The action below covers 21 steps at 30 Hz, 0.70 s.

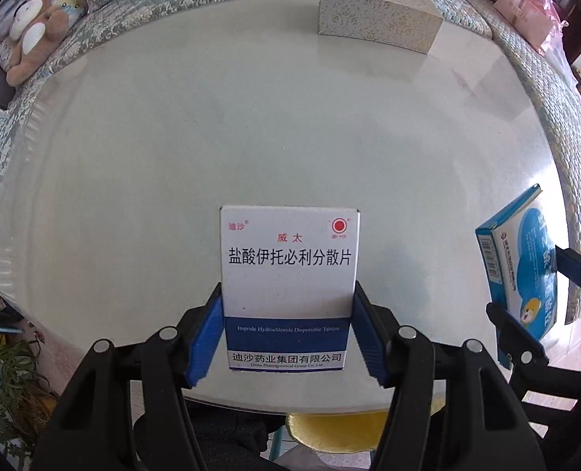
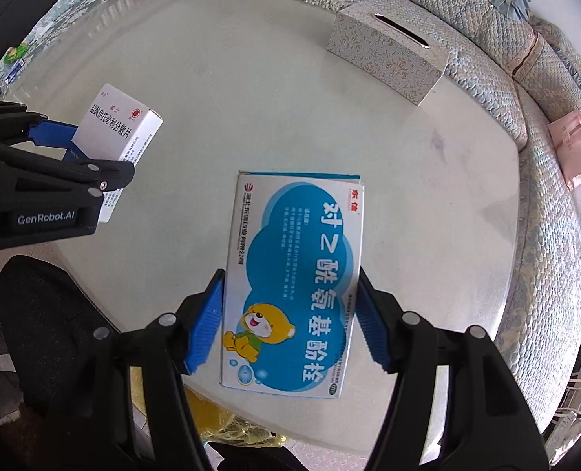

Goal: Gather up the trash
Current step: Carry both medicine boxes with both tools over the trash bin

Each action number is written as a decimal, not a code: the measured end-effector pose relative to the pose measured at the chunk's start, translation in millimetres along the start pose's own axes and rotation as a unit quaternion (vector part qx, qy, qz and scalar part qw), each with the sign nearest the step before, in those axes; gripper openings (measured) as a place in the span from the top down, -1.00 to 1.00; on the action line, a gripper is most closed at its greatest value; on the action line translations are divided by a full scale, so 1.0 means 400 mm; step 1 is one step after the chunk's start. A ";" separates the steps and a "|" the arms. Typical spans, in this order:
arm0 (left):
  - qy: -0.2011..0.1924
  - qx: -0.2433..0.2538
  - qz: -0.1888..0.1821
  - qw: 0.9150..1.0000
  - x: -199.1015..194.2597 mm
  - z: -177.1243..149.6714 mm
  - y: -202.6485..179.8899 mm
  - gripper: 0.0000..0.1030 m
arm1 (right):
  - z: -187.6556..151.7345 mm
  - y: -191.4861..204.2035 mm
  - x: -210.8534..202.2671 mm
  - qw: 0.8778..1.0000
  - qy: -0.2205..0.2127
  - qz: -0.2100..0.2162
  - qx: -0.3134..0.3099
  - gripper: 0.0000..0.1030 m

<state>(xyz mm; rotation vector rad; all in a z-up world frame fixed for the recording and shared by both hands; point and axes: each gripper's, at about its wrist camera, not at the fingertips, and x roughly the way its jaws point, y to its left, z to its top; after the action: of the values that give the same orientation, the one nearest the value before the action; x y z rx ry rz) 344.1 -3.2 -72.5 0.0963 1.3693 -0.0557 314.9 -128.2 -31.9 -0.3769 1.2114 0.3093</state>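
A white and blue medicine box [image 1: 288,259] stands upright between the blue pads of my left gripper [image 1: 287,286], which is shut on its lower sides and holds it above the pale glass table [image 1: 251,117]. In the right wrist view the same white box [image 2: 114,125] hangs at the left in the left gripper [image 2: 94,153]. My right gripper [image 2: 290,272] is shut on a blue box with a cartoon bear [image 2: 302,227], also raised over the table [image 2: 251,98]. The left wrist view shows that blue box [image 1: 522,267] at the right edge, pinched in the right gripper [image 1: 524,280].
A patterned tissue box [image 1: 377,15] stands at the table's far side. A quilted sofa with a teddy bear [image 1: 31,35] and a pink bag [image 1: 526,11] curves around behind. A yellow bag [image 2: 227,424] lies below the table's near edge, a plant [image 1: 11,384] at left.
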 end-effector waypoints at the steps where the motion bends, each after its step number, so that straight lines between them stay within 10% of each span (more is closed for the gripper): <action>1: -0.002 0.008 -0.010 1.000 -0.024 -0.022 -0.005 -0.16 | -0.012 0.006 -0.027 1.000 -0.005 -0.003 0.002 -0.20; 21: -0.042 0.104 -0.050 0.992 -0.216 -0.437 -0.041 -0.16 | -0.361 0.193 -0.265 0.999 -0.040 -0.026 0.003 -0.21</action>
<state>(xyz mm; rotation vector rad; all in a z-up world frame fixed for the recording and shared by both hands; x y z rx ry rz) 155.0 -3.1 -23.0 0.1977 1.2812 -0.2849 125.7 -125.7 15.6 -0.3864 1.1231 0.2734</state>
